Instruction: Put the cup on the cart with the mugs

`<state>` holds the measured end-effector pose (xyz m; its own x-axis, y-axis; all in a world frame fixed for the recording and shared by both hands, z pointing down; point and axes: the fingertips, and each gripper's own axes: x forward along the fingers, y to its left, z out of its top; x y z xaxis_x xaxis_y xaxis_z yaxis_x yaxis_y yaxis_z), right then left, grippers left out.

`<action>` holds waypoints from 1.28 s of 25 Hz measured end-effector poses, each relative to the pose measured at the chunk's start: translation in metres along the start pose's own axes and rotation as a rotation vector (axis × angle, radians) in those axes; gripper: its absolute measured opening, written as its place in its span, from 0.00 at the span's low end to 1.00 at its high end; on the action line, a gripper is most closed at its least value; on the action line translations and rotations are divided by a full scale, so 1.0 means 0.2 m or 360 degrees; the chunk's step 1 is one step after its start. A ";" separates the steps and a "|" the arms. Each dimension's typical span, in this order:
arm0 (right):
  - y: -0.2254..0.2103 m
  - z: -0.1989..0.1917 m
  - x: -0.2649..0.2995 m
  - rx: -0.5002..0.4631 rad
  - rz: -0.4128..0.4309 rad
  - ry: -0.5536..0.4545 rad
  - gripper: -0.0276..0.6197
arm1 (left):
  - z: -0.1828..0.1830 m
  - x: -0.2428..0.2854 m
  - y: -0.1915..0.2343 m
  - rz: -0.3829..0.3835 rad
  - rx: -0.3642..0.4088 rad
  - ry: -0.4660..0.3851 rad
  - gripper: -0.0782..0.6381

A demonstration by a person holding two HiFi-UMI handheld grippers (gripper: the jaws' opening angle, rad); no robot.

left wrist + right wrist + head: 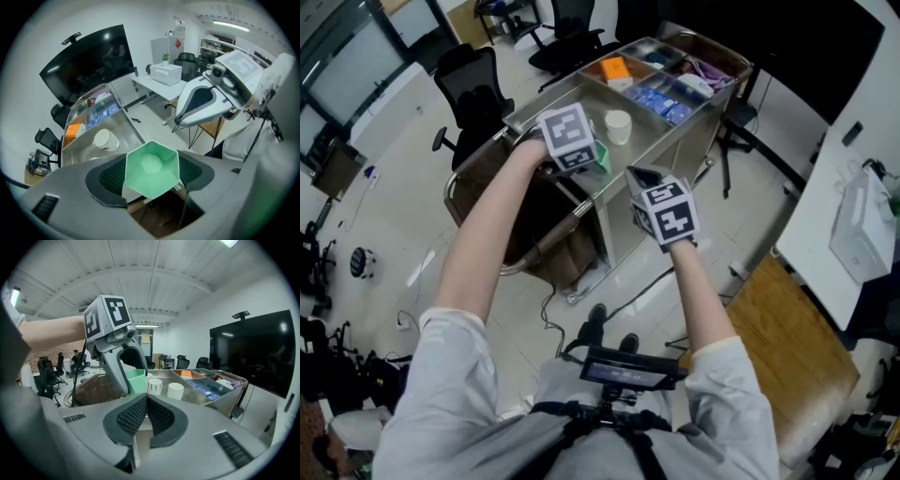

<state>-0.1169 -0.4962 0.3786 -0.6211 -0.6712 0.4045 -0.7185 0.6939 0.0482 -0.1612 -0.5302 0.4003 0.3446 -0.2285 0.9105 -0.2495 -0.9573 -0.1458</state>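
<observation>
Over the near corner of the cart (pixel 682 127), my left tool (pixel 586 155) points steeply down and is clamped on the green cup (pixel 152 168), its pads pressing the cup's walls from either side. The cup stands with its mouth up toward me, so its long axis runs roughly along the tool. I look straight into it in the left gripper view. Below it I see brown rather than steel, so I judge it hangs at the cart's edge and is not yet over the tray. I cannot tell if its base touches anything. The white mugs (pixel 154 386) stand side by side on the steel top, ahead of the cup and further in from the edge, near it but apart. The coming move turns on that: the cup must travel forward, away from me, then come down upright beside them. My right tool (pixel 146 416) has its jaws together with nothing between them. It hangs short of the cart on my right side, so the left hand is the nearer one and already has the load.
</observation>
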 end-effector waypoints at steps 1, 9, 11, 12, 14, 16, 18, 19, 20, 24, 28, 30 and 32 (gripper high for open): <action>-0.01 0.01 0.03 -0.0006 -0.0001 0.0010 0.05 | -0.01 0.02 0.03 -0.0003 -0.0009 0.0006 0.57; -0.10 0.01 0.20 -0.0017 -0.0020 0.0079 0.05 | -0.06 0.19 0.19 -0.0053 -0.0043 0.0050 0.57; -0.13 0.00 0.24 -0.0014 -0.0026 0.0098 0.05 | -0.07 0.24 0.21 -0.0065 -0.0038 0.0067 0.57; -0.14 0.00 0.25 -0.0011 -0.0028 0.0104 0.05 | -0.07 0.25 0.22 -0.0077 -0.0040 0.0073 0.57; -0.15 -0.01 0.28 0.0001 -0.0027 0.0116 0.05 | -0.08 0.29 0.24 -0.0102 -0.0048 0.0078 0.57; -0.16 -0.03 0.31 0.0014 -0.0025 0.0136 0.05 | -0.10 0.33 0.26 -0.0112 -0.0055 0.0084 0.57; -0.18 -0.04 0.32 0.0015 -0.0036 0.0154 0.05 | -0.12 0.36 0.28 -0.0110 -0.0060 0.0090 0.57; -0.19 -0.05 0.32 0.0016 -0.0041 0.0159 0.05 | -0.13 0.38 0.29 -0.0108 -0.0063 0.0094 0.57; -0.20 -0.05 0.33 0.0018 -0.0042 0.0160 0.05 | -0.13 0.40 0.30 -0.0111 -0.0065 0.0098 0.57; -0.21 -0.08 0.36 0.0031 -0.0040 0.0180 0.05 | -0.16 0.47 0.32 -0.0134 -0.0072 0.0117 0.57; -0.21 -0.08 0.38 0.0029 -0.0030 0.0164 0.05 | -0.17 0.53 0.31 -0.0147 -0.0081 0.0135 0.57; -0.22 -0.09 0.38 0.0032 -0.0030 0.0166 0.05 | -0.17 0.55 0.32 -0.0141 -0.0079 0.0130 0.57; -0.23 -0.10 0.37 0.0034 -0.0038 0.0176 0.05 | -0.16 0.56 0.34 -0.0116 -0.0067 0.0105 0.57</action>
<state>-0.1236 -0.5733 0.4251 -0.5663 -0.6537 0.5019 -0.7398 0.6717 0.0400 -0.1682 -0.6146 0.5057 0.3033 -0.1452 0.9418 -0.2645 -0.9623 -0.0632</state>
